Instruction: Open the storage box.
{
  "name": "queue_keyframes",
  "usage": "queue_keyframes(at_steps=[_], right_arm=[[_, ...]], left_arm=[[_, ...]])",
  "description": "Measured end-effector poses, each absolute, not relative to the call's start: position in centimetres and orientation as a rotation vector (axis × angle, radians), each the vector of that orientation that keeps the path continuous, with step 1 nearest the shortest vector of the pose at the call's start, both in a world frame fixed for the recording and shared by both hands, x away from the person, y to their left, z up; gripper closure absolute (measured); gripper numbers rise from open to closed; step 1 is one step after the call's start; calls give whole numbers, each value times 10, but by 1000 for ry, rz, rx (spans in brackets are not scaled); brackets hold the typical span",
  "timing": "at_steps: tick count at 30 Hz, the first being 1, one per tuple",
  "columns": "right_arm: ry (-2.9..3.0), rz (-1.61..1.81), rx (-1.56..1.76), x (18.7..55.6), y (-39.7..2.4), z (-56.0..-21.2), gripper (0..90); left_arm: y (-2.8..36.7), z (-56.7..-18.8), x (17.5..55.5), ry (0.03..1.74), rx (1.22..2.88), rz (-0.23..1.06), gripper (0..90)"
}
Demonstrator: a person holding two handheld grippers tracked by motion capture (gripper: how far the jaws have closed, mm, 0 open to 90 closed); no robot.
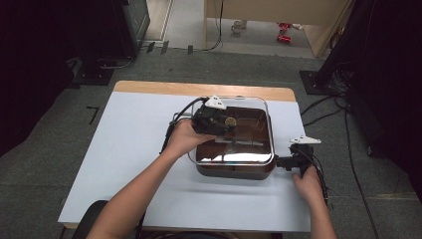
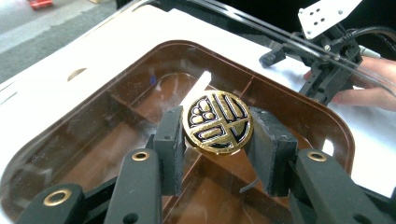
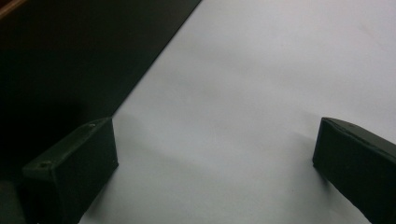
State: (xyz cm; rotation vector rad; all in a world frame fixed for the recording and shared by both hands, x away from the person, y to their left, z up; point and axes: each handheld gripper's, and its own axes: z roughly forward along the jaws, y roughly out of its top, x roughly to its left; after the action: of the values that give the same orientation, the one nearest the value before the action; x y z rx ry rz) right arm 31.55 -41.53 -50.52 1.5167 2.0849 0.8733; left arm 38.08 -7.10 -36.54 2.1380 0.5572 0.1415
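Gold knob (image 2: 218,122) of clear lid (image 2: 116,93) clamped between left gripper (image 2: 217,140) pads, above brown box (image 1: 234,169). Right gripper (image 3: 210,168) jaws wide apart over white table (image 3: 257,70), beside box.

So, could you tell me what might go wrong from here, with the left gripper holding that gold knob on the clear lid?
1. The left gripper grips the lid only by the round gold knob; the smooth disc could slip between the pads, and the clear lid could drop onto the brown divided tray.
2. Held at one central point, the lid may tilt and catch the tray's rim.
3. The right gripper rests open beside the tray, gripping nothing, so the tray could shift.
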Motion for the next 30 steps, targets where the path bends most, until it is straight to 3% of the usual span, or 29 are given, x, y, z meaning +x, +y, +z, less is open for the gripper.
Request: queue_keyframes(at_steps=[30], right_arm=[[2085, 877, 1519, 316, -416, -505, 0]], left_arm=[[103, -388, 398, 1038, 2039, 255, 592]])
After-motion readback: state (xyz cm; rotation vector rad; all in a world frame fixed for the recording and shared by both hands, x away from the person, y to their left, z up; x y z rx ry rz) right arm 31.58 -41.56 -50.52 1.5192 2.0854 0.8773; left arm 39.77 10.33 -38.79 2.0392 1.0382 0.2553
